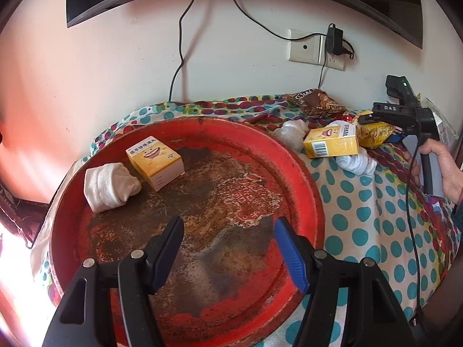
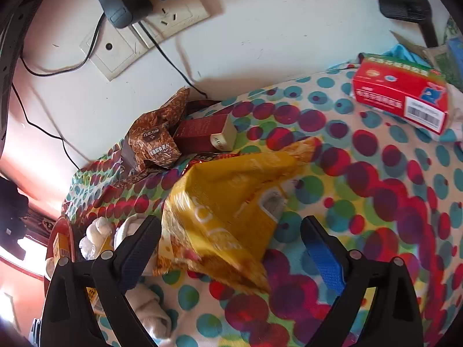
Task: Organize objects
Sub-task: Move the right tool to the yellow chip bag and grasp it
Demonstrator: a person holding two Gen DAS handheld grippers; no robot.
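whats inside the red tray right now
In the red tray lie a rolled white cloth and a yellow box, touching near the far left rim. The rest shows worn, rusty bottom. The left gripper hides the near edge.

Left gripper (image 1: pixel 228 225) and right gripper (image 2: pixel 231 231) both hold jaws spread wide, empty; right hand (image 1: pixel 442 167) grips its handle at 3 o'clock.
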